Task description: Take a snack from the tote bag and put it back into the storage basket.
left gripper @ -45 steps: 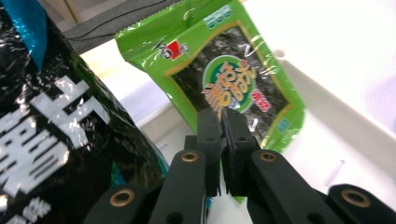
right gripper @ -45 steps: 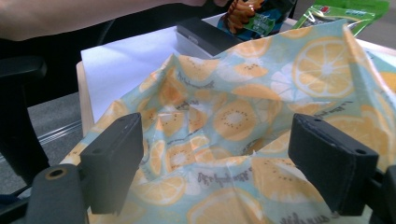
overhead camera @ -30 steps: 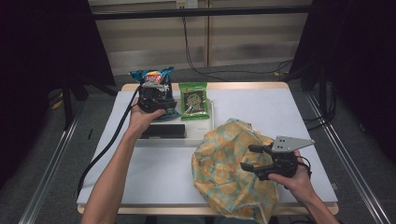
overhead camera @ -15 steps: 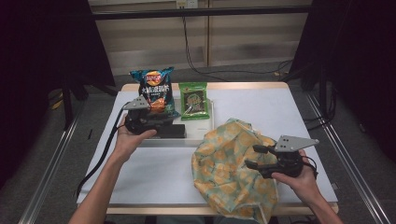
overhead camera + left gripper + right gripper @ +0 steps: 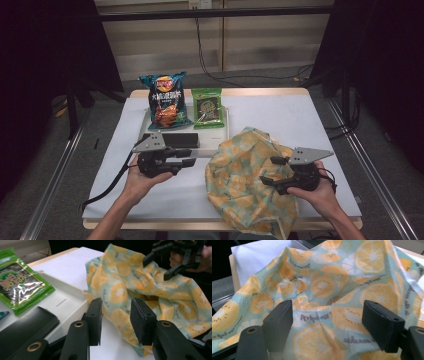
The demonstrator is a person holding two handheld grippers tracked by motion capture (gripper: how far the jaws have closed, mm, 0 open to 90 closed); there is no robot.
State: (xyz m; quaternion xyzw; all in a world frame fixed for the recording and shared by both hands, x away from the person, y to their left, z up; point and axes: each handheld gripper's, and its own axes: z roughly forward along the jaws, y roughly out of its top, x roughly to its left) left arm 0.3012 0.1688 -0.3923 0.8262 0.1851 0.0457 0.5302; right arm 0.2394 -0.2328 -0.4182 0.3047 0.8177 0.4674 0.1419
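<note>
A cloth bag (image 5: 245,185) printed with orange slices lies crumpled at the table's near right, partly over the front edge. My right gripper (image 5: 266,170) rests over its right side, open, its jaws spread wide above the fabric (image 5: 324,290). To the bag's left my left gripper (image 5: 192,156) hovers open, with nothing between its jaws. In the left gripper view its jaws (image 5: 116,312) point at the bag (image 5: 140,287), and the right gripper (image 5: 175,257) shows beyond.
A white tray (image 5: 214,138) at the table's middle back holds a blue chips bag (image 5: 165,100), a green snack pack (image 5: 207,107) and a flat black object (image 5: 180,140). The pack (image 5: 20,287) and black object (image 5: 25,325) lie close left of my left gripper.
My left gripper has pulled back from the chips bag on the tray toward the person, ending beside the cloth bag. The chips bag stays on the tray. The right gripper has barely moved.
</note>
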